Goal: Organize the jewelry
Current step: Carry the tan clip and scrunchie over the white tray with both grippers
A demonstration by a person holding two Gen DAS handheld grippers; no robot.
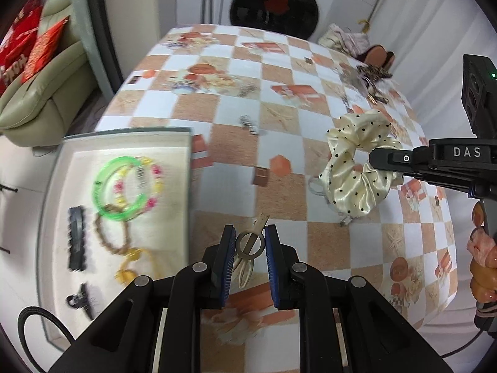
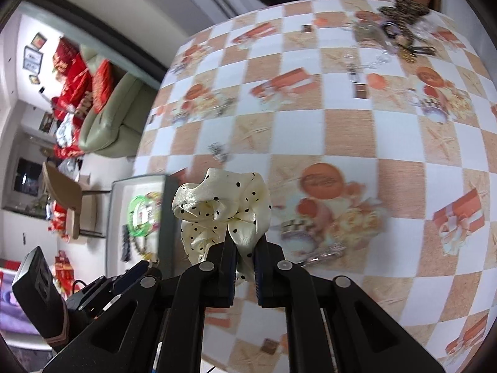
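My left gripper point(image 1: 248, 242) is shut on a slim beige hair clip point(image 1: 248, 248), held above the checked tablecloth point(image 1: 279, 192) just right of the tray. The white tray point(image 1: 124, 133) holds a green bangle point(image 1: 107, 183), beaded bracelets point(image 1: 111, 239), a black barrette point(image 1: 76, 239) and a black claw clip point(image 1: 80, 300). My right gripper point(image 2: 243, 248) is shut on a cream scrunchie with black dots point(image 2: 223, 205), lifted off the table. The left wrist view shows that scrunchie point(image 1: 357, 168) hanging from the right gripper's fingers point(image 1: 391, 158). The tray point(image 2: 139, 181) lies left of it.
A tangle of jewelry and dark hair ties point(image 1: 369, 80) lies at the table's far right corner point(image 2: 400, 31). Small metal pieces point(image 1: 250, 124) rest mid-table, and another point(image 1: 346, 220) lies under the scrunchie. Amber beads and a pink band point(image 1: 481, 258) show at the right edge. A sofa point(image 1: 46, 93) stands left.
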